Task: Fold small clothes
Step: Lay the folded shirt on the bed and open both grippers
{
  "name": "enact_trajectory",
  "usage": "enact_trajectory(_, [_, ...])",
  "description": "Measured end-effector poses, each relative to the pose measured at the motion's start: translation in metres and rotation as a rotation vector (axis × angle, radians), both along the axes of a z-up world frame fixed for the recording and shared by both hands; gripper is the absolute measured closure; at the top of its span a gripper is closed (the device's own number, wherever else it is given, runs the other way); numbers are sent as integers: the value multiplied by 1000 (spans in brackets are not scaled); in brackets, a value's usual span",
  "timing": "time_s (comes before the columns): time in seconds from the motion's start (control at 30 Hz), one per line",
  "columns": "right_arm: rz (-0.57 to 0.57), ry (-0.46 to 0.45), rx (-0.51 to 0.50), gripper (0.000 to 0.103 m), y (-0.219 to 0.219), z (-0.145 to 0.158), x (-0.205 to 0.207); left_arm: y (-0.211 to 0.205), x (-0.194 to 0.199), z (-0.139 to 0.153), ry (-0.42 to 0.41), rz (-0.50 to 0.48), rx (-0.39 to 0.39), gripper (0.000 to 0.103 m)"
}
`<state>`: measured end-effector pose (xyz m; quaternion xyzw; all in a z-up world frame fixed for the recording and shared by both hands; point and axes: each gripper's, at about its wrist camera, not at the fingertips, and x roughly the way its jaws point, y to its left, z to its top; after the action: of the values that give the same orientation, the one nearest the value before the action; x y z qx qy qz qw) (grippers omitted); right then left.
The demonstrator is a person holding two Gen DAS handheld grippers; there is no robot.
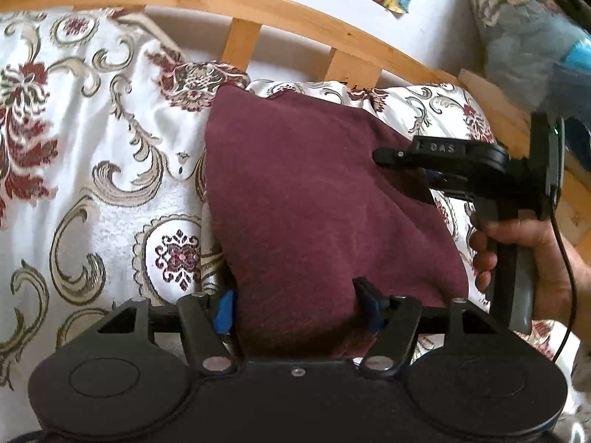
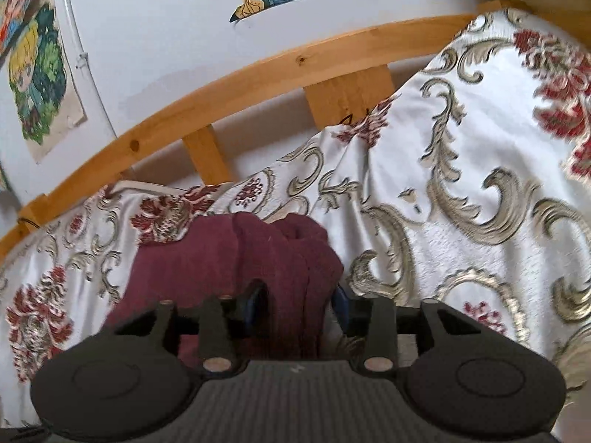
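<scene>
Left wrist view, maroon garment (image 1: 314,199) bunched between left claw (image 1: 299,310) fingers

Soft, even daylight fills both views; fisheye distortion bows the pale wooden bed rail (image 1: 258,3), and right edges smear with motion blur.

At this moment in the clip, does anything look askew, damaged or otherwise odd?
Nothing looks damaged. The maroon garment lies on the patterned bedspread, with cloth between the fingers of both the left gripper and the right gripper. The bedspread is rumpled near the wooden headboard.
</scene>
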<state>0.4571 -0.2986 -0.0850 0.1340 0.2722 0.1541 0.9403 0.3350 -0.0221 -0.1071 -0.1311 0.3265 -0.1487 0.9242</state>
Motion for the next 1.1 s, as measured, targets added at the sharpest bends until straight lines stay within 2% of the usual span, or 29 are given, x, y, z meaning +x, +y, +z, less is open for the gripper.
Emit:
enact_trajectory(0.13, [-46,-13,-48,43,-2,10,-11,-3,-2,5,5,10,9,25])
enact_trajectory(0.33, [-77,-49,-99,15,-8,23,-42,-13,-10,21,-28,38,77,5])
enact_trajectory(0.5, [-83,-108,-117,1,-10,38,-82,-12,-24,41,-66,83,107,1])
enact_trajectory(0.7, [-91,-198,-133,0,-6,61,-131,-3,-47,68,-87,138,135,1])
enact_trajectory(1.1, [-87,-354,-159,0,8,101,-219,-4,-124,134,-244,181,259,1])
